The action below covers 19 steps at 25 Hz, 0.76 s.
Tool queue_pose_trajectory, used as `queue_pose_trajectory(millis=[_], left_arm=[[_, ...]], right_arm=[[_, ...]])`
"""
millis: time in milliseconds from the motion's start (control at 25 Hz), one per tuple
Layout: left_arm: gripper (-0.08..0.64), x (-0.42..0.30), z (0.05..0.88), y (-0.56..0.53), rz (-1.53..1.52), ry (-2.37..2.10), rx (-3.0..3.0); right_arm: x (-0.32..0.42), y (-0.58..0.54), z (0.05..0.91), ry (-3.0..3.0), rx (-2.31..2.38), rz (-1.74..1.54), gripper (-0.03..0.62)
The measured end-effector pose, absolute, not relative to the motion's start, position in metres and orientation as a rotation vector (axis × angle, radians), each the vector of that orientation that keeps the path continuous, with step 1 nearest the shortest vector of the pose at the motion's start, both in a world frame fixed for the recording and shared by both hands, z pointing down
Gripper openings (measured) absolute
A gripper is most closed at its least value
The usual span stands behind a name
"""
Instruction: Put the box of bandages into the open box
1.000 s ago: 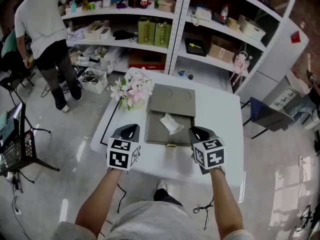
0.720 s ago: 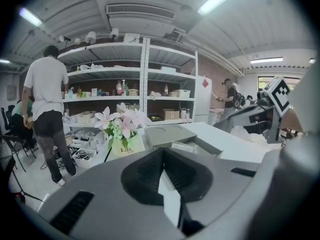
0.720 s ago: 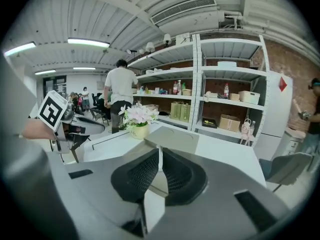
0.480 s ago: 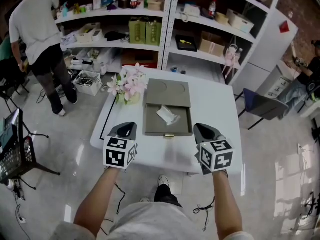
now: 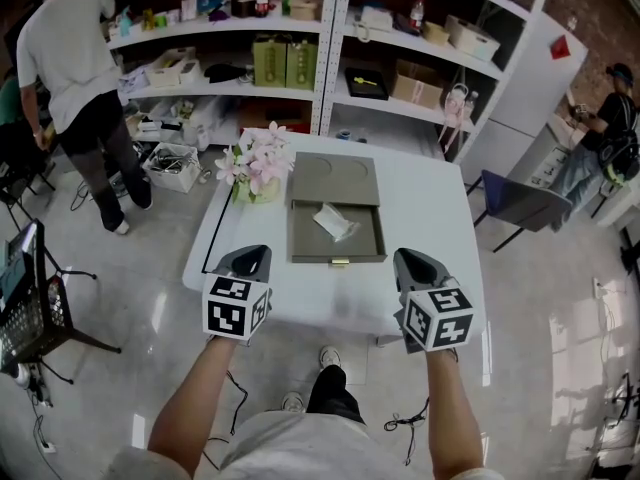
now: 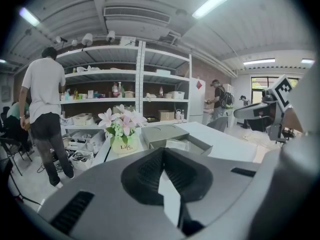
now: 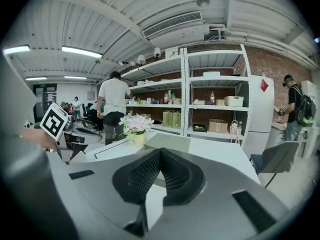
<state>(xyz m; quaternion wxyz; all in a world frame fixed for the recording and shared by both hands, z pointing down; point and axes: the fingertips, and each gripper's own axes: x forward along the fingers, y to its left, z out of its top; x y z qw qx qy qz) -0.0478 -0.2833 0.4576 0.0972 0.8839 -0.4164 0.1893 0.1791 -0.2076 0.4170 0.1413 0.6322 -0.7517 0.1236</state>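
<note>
Two tools over the near edge of the table, well apart from each other. Over the near-left stretch, left gripper: jaws pressed together tip to tip, nothing between them. Over the near-right stretch, right gripper: jaws likewise closed and empty. At the table's middle, open box: front wall toward the near edge, lid lying behind it toward the far edge. Inside the open box, box of bandages: white, slightly askew, well apart from both grippers. Just beside the lid, near the far-left corner, pot of pink flowers. Beyond the far edge, shelving stocked with cartons and bottles. On the floor to the left, person in a white shirt, back turned.
</note>
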Motion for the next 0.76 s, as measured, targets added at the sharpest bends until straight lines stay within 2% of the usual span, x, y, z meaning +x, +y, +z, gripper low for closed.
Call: queue_pose_trajectory(millis=[760], left_arm=[[0.005,-0.056,0.452,-0.275,0.550,-1.225,2.639]], right_arm=[[0.174,-0.196,0.415,-2.160,1.865,0.357,0.005]])
